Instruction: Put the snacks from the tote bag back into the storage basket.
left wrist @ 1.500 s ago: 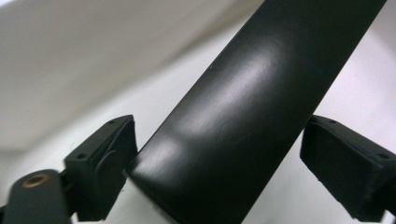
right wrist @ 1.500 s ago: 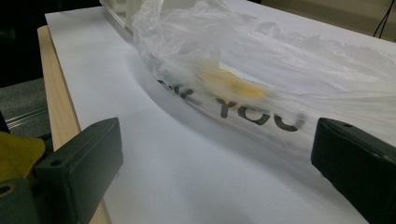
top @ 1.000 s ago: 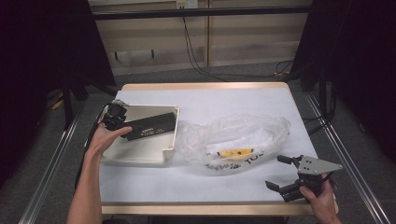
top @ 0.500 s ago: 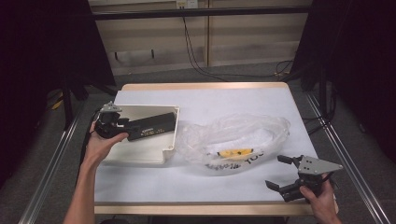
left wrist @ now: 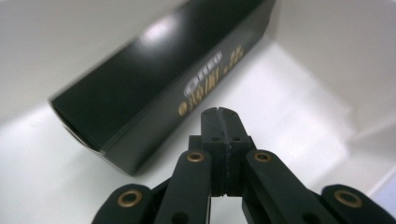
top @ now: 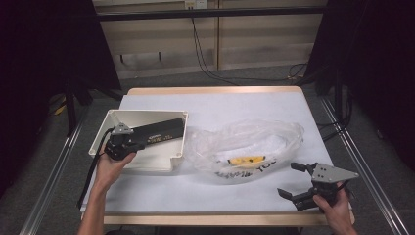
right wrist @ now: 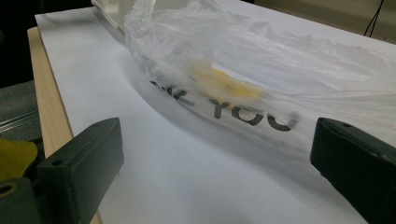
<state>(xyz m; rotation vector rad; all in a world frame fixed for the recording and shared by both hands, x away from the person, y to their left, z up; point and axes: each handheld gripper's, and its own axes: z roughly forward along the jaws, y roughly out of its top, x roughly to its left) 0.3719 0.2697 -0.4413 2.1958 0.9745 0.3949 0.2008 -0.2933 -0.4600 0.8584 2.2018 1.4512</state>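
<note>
A long black box (top: 161,131) with gold lettering lies aslant in a shallow white tray (top: 147,113) at the table's left. My left gripper (top: 139,143) sits at the box's near left end; its jaws have just been closing and now stand shut with nothing between them. In the left gripper view the closed tips (left wrist: 219,114) hover just beside the box (left wrist: 154,79), over the tray floor (left wrist: 289,93). My right gripper (top: 292,180) rests open near the front right edge, its jaws (right wrist: 215,158) spread wide before a clear plastic bag (right wrist: 261,60).
The crumpled clear bag (top: 249,142) with black print lies mid-table, right of the tray, with a yellow item (top: 246,160) inside. White paper covers the wooden table (top: 210,91). Metal rails run along both sides, and dark curtains surround.
My left hand has drawn back from the tray's far left corner toward the near end of the box, and its jaws went from open to shut. The right gripper has stayed still.
</note>
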